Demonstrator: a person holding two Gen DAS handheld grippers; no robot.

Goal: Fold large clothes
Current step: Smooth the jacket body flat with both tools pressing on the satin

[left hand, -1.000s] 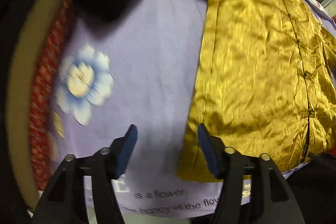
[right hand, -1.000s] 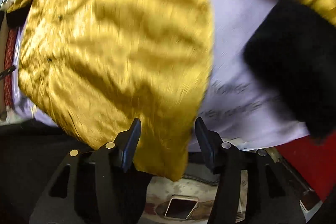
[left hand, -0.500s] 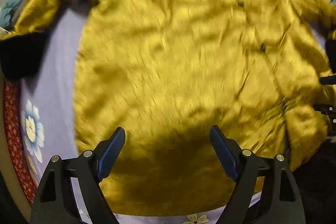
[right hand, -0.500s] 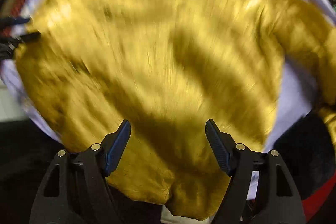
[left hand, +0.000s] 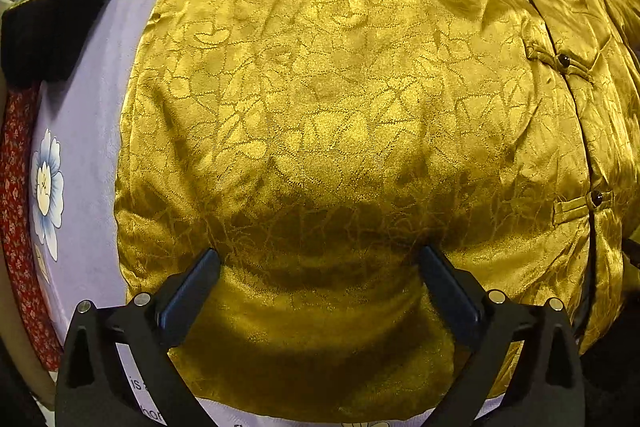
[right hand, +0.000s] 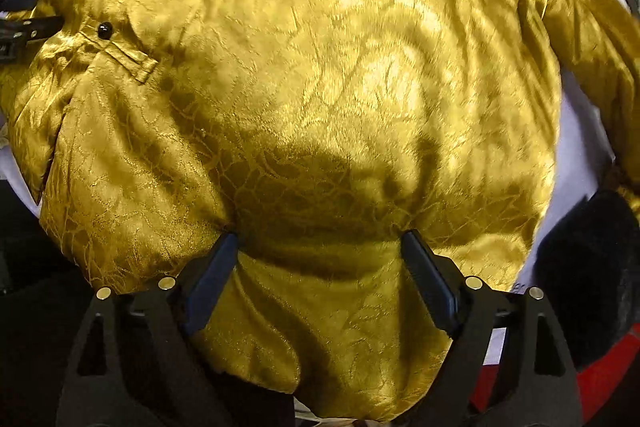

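The gold jacket [left hand: 340,107] lies spread flat on a lilac sheet [left hand: 88,131]; the left tool [left hand: 320,263] has just been opening and stands spread, tips seemingly touching the cloth; the right tool [right hand: 320,247] likewise, opened wide near the hem, pinching nothing.

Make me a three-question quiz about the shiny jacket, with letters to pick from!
1. What lies under the gold jacket?
A. a lilac cloth with a flower
B. a green carpet
C. a wire basket

2. What colour is the furry cuff?
A. white
B. black
C. pink

3. How are the left gripper and right gripper?
A. both shut tight
B. one open, one shut
C. both open wide

Answers:
1 A, the lilac cloth shows beside the jacket.
2 B, the cuff is dark black.
3 C, each gripper's jaws stand far apart over the fabric, having just opened.
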